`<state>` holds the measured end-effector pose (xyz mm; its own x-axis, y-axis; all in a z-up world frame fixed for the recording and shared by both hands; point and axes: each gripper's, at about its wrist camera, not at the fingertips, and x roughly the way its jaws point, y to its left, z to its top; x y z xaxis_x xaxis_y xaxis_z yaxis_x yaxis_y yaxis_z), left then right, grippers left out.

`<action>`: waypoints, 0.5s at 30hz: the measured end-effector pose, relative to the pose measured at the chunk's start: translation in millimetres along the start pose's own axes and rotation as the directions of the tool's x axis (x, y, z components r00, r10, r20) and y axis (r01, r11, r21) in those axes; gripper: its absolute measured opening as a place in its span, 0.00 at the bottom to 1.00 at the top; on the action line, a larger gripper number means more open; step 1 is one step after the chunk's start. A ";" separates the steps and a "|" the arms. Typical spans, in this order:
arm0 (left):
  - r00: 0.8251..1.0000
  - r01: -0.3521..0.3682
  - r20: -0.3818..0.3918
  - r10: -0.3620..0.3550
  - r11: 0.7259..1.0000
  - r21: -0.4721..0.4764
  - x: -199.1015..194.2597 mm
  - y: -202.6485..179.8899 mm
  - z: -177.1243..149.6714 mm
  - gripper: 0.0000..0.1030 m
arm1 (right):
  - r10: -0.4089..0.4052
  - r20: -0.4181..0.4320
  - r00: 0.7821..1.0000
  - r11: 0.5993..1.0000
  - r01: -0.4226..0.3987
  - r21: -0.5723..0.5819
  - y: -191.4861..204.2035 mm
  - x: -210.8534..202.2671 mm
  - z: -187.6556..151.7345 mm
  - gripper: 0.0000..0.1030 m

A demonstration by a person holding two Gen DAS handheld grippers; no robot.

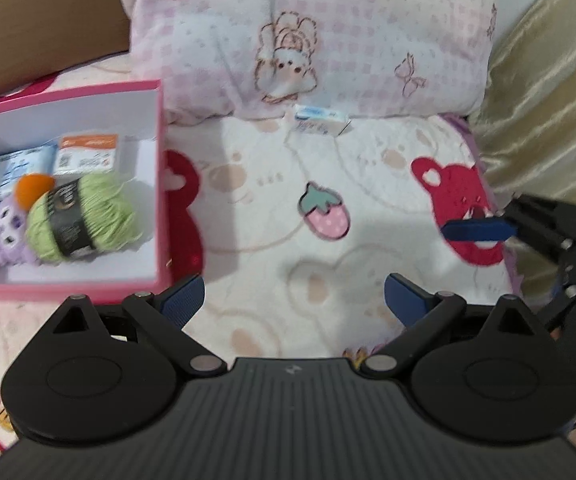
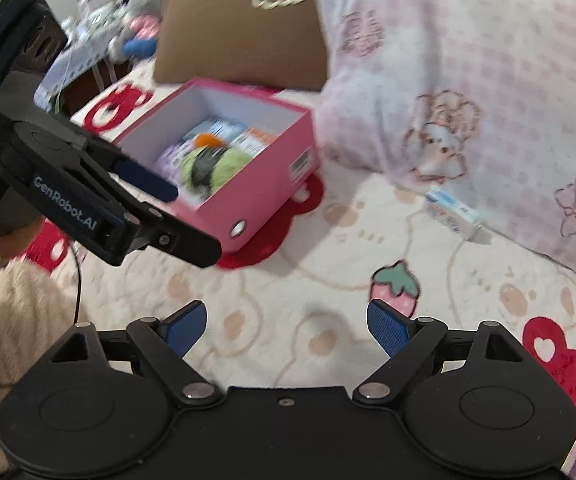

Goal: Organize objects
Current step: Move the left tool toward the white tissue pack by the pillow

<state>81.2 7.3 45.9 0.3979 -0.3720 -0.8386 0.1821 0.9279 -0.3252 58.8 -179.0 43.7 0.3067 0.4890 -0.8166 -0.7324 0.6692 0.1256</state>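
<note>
left gripper (image 1: 293, 298): released, empty | right gripper (image 2: 287, 326): released, empty | green yarn skein (image 1: 84, 216): in pink box (image 1: 160, 184), long axis left-right

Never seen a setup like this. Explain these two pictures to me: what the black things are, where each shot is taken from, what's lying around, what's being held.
The black devices are hand-held two-finger grippers with blue pads, one per hand. Each carries a camera looking along its fingers. One picture comes from the left gripper, the other from the right gripper; each also catches the other gripper at its edge. Both are open and hold nothing. They hover over a bed blanket printed with bears and strawberries. On it sits an open pink box holding a green yarn skein, a purple item, something orange and some packets. A small blue-and-white packet lies loose by the pink pillow.
</note>
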 end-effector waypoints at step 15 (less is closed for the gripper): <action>0.998 0.042 0.055 -0.041 0.999 -0.025 70.8 -8.6 60.1 0.92 | -0.127 0.197 0.972 0.984 0.099 0.146 -64.3 56.3 -0.9 0.88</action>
<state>161.8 -28.4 15.5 0.4387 -0.4104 -0.7995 0.1760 0.9117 -0.3713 122.6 -195.0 -10.8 0.5112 0.5003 -0.6989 -0.6017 0.7889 0.1247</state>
